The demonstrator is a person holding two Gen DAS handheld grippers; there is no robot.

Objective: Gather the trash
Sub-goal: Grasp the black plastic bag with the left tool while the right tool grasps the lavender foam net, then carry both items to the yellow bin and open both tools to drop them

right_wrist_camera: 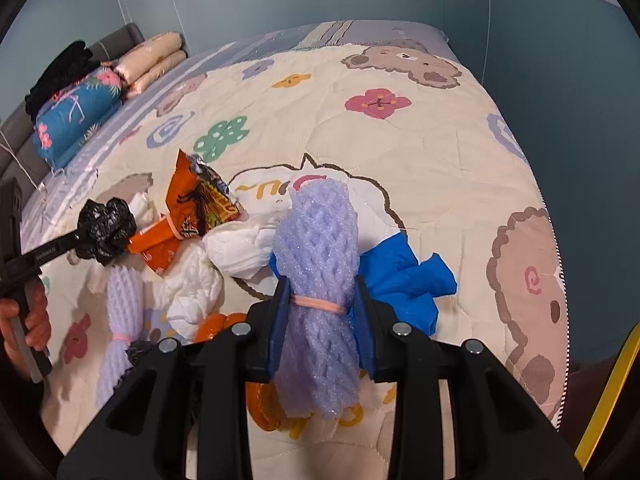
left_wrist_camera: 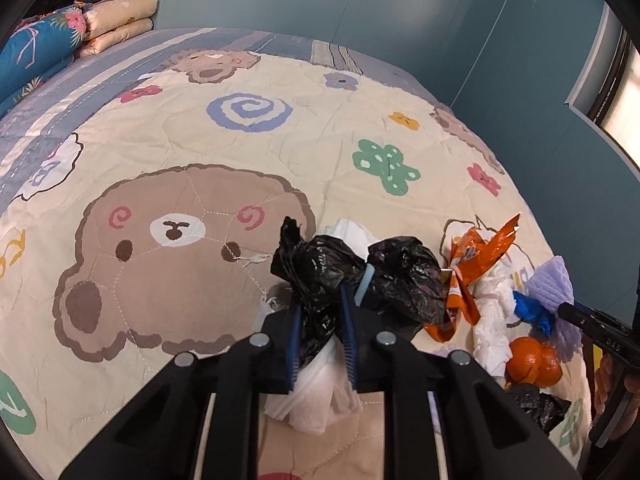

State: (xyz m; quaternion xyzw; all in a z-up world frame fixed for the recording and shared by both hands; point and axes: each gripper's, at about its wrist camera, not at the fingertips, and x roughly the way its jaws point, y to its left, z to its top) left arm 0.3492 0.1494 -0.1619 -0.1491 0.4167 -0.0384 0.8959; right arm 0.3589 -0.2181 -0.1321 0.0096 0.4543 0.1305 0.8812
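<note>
The left tongs (left_wrist_camera: 322, 320) are squeezed tight on a crumpled black plastic bag (left_wrist_camera: 316, 276). The bag sits right between the two blue pads, and a white tissue (left_wrist_camera: 316, 400) pokes out under them, close to the camera. A second lump of black bag (left_wrist_camera: 404, 276) bulges just past the right pad.

The right tongs (right_wrist_camera: 320, 312) are pinched on a purple foam net (right_wrist_camera: 316, 248). It stands between the pads, with a thin pink band around its middle, and it sticks out above and below the grip. A blue glove (right_wrist_camera: 400, 280) lies on the bed, touching the net on its right side.

Between the two tongs lies a small heap of trash on the quilt (right_wrist_camera: 400, 140). White crumpled paper (right_wrist_camera: 240, 248) is next to the net. An orange snack wrapper (right_wrist_camera: 192, 208) is just behind it. Orange peel (left_wrist_camera: 532, 360) rests near the front edge of the heap. Another purple foam net (right_wrist_camera: 120, 320) lies flat near the left hand (right_wrist_camera: 32, 320).

Farther back the quilt shows bears and flowers. At the far end of the bed are folded peach blankets (left_wrist_camera: 120, 20) and a blue flowered pillow (right_wrist_camera: 76, 116), by a blue-grey wall (left_wrist_camera: 360, 0).
</note>
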